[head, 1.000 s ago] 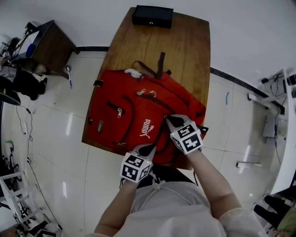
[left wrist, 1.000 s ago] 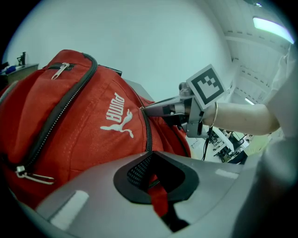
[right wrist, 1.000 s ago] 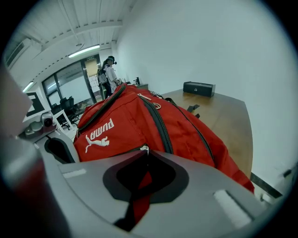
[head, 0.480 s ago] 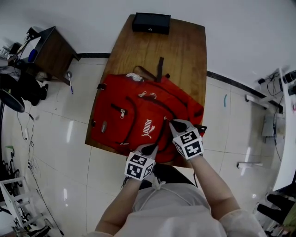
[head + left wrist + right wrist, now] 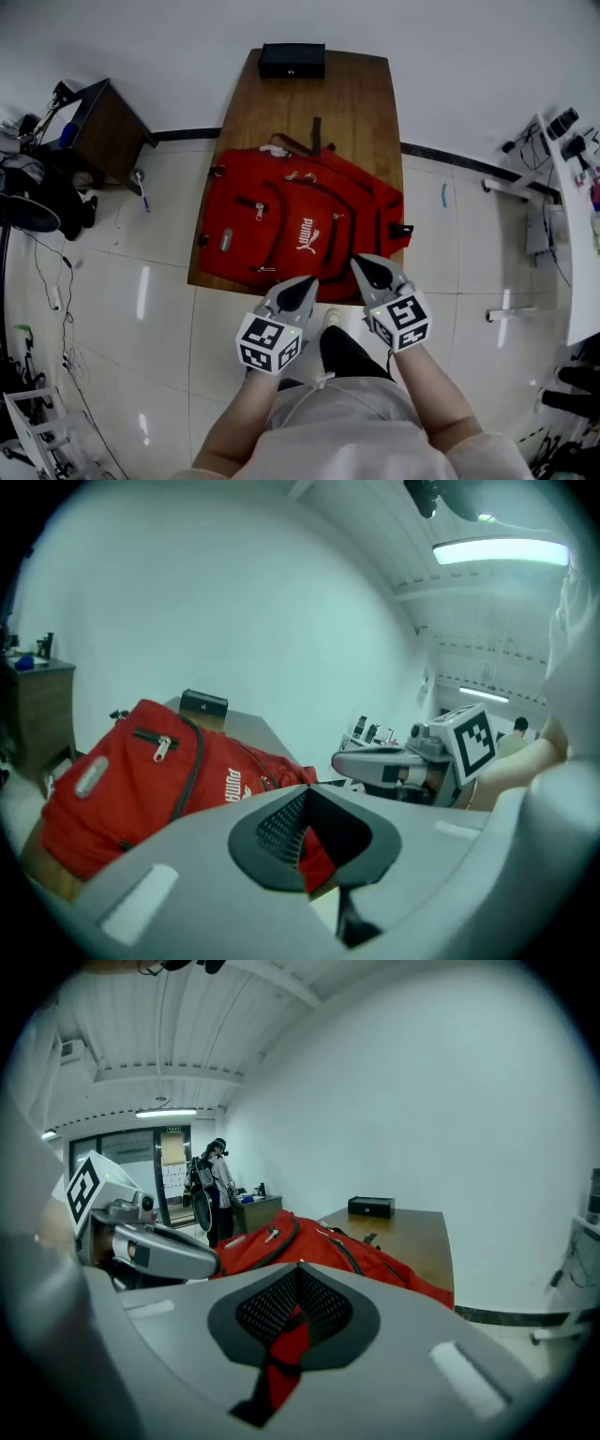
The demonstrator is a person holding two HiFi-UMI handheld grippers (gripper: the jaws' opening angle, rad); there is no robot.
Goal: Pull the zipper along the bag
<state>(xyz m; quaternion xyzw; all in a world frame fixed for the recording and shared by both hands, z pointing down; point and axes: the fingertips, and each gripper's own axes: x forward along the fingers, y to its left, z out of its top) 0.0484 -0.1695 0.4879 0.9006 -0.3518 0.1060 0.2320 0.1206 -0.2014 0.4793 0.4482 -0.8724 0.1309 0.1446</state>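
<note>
A red backpack (image 5: 300, 230) lies flat on the wooden table (image 5: 347, 103), front up, with silver zip pulls (image 5: 260, 211) on its pockets. Both grippers hover at the table's near edge, just short of the bag. My left gripper (image 5: 302, 286) has its tips together in a point and holds nothing. My right gripper (image 5: 368, 270) is likewise shut and empty, close to the bag's near right corner. In the left gripper view the backpack (image 5: 141, 771) shows beyond the closed jaws (image 5: 305, 841). The right gripper view shows the backpack (image 5: 309, 1246) past its jaws (image 5: 295, 1326).
A black box (image 5: 292, 60) stands at the table's far end. A dark side cabinet (image 5: 94, 122) is on the floor to the left, with cables nearby. A person (image 5: 217, 1194) stands far off by a doorway. White tiled floor surrounds the table.
Both grippers have drawn back off the bag toward the near table edge. The right gripper, which was over the bag's right zip line, is now clear of it.
</note>
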